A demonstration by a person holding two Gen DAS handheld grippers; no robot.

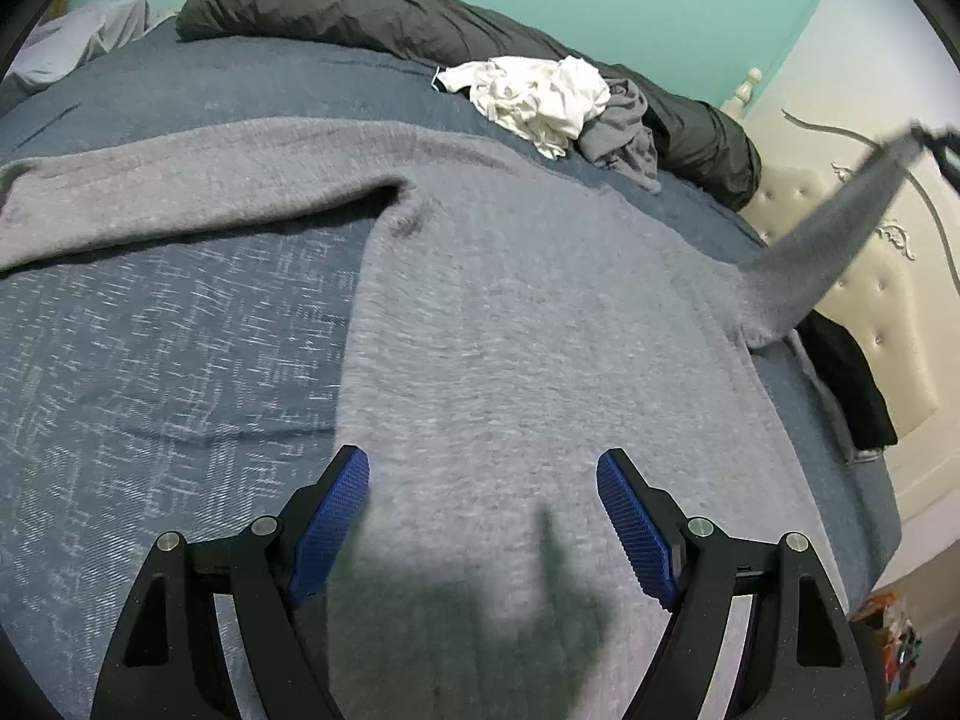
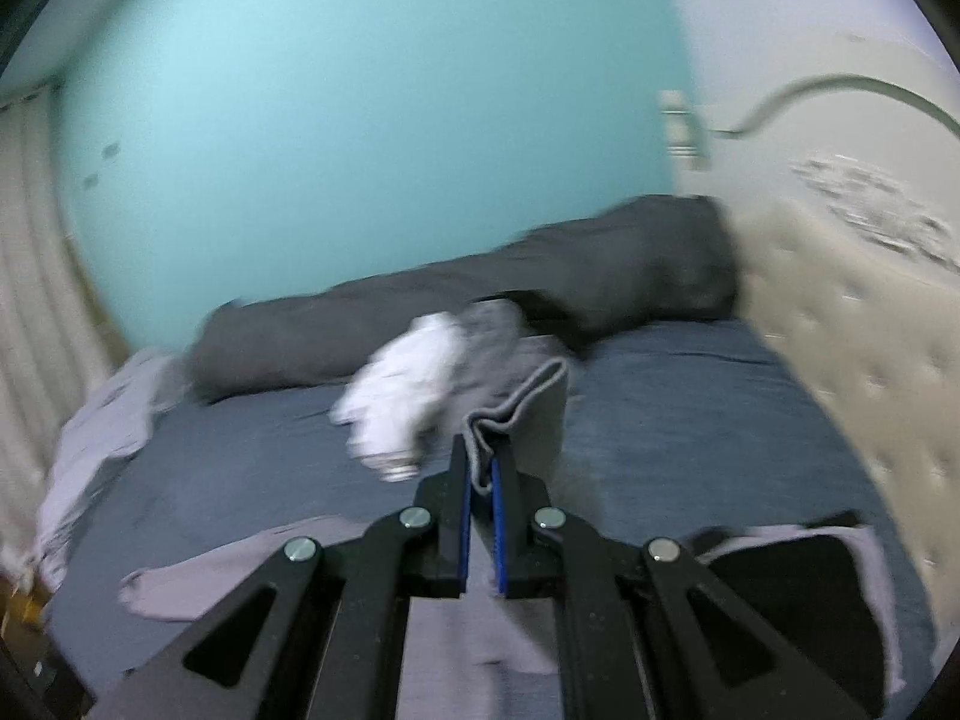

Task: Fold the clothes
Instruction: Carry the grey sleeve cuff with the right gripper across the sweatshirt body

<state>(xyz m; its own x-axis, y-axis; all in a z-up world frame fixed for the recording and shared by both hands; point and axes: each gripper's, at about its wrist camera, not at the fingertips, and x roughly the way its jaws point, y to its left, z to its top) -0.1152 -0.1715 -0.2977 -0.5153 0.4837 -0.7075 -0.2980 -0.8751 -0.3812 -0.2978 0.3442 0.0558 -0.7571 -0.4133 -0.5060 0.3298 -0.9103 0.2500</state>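
Sweater-folding is at its first fold, as I judge it: a grey sweater (image 1: 510,312) lies spread flat on the bed (image 1: 150,372), body towards the left wrist camera, one sleeve (image 1: 150,204) stretched out to the left and not yet folded. The other sleeve (image 1: 840,222) is lifted off the bed and pulled up towards the right edge of that view, where the right gripper (image 2: 480,468) has its jaws nearly together, pinching the cuff (image 2: 516,408) between the blue pads. The right wrist view is blurred, so finer detail of the pinch is hard to read.

The left gripper (image 1: 483,474) hovers over the lower part of the sweater with its jaws wide and nothing between them; its shadow falls on the knit below.

The next move probably calls for carrying the lifted sleeve across the body and laying it flat, without dragging the rest of the sweater out of line. The free gripper could hold the body down, or take the flat sleeve afterwards.

No basket, box or other container shows in either view. Behind the sweater lie a crumpled white garment (image 1: 534,96) and a smaller grey one (image 1: 624,126) touching it, both loose on the bed, in front of a dark rolled duvet (image 1: 360,12). A black garment (image 1: 846,384) hangs at the bed's right edge, by the padded headboard (image 1: 840,276).
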